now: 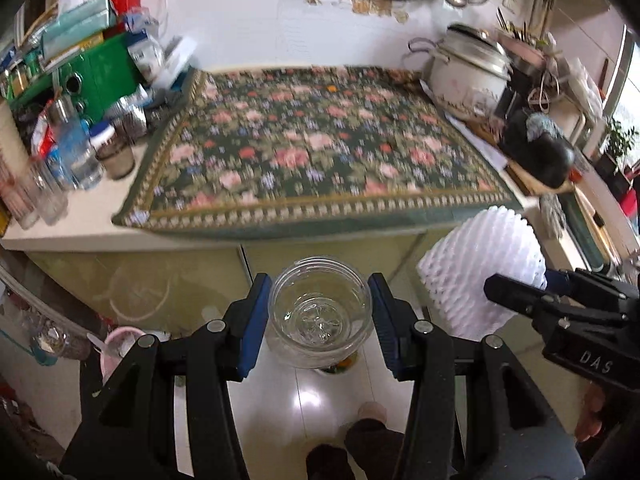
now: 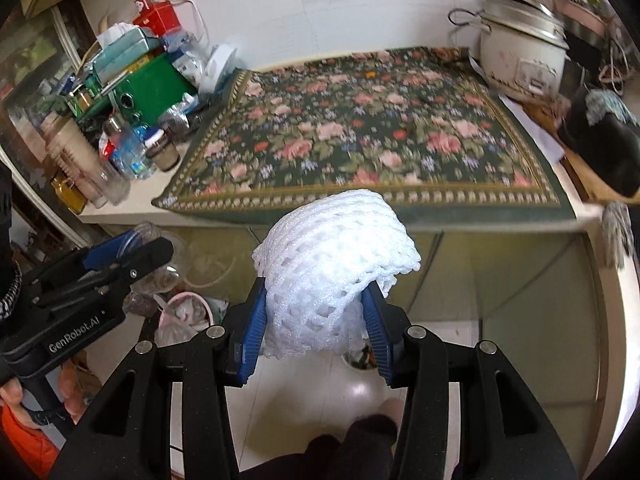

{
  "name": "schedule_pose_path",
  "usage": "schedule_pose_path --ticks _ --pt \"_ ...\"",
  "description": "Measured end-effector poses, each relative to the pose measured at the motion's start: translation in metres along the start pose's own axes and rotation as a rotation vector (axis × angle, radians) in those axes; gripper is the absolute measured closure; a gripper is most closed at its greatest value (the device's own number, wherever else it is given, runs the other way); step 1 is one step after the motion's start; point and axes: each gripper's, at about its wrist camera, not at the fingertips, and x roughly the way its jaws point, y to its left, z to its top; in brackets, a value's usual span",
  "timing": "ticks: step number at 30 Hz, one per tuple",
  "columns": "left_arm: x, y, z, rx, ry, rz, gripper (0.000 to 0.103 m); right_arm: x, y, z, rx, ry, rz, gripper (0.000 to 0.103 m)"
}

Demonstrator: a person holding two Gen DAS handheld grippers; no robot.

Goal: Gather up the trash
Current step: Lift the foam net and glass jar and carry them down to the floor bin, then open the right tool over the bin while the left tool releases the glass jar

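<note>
My left gripper [image 1: 319,320] is shut on a clear plastic cup [image 1: 319,312], its blue pads pressing both sides, mouth facing the camera. It hangs above the pale floor in front of the counter. My right gripper [image 2: 316,316] is shut on a white foam fruit net [image 2: 332,268], which bulges up between the pads. The same foam net [image 1: 480,276] shows at the right of the left wrist view, with the right gripper [image 1: 516,292] behind it. In the right wrist view the left gripper [image 2: 132,252] and the clear cup [image 2: 160,260] appear at the left.
A floral cloth [image 1: 316,148] covers the counter ahead. Boxes, bottles and jars [image 1: 80,100] crowd its left end; a white rice cooker [image 1: 468,72] stands at the back right. A pink bin [image 2: 186,312] with rubbish sits on the floor at lower left. A person's foot [image 1: 372,412] shows below.
</note>
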Motion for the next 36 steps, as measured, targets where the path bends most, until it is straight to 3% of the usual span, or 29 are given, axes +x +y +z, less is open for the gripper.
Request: schedule_pose_path --ticks 7,11,16,27,36 --pt "0.053 -0.007 -0.032 -0.013 0.134 0.003 0.055 0.041 -0.026 -0.027 0.033 0.124 -0.032 0.06" --pt "0.103 -0.009 -0.051 -0.027 0.212 -0.011 0.055 0.076 -0.049 -0.043 0.049 0.198 -0.066 0.06" --pt "0.167 -0.009 -0.08 -0.055 0.243 0.016 0.055 0.127 -0.077 -0.063 0.049 0.272 -0.102 0.059" --pt "0.297 0.013 -0.169 -0.151 0.293 0.084 0.055 0.29 -0.125 -0.133 0.077 0.39 -0.04 0.059" --pt "0.412 0.037 -0.244 -0.227 0.319 0.085 0.055 0.437 -0.133 -0.205 -0.052 0.451 0.001 0.055"
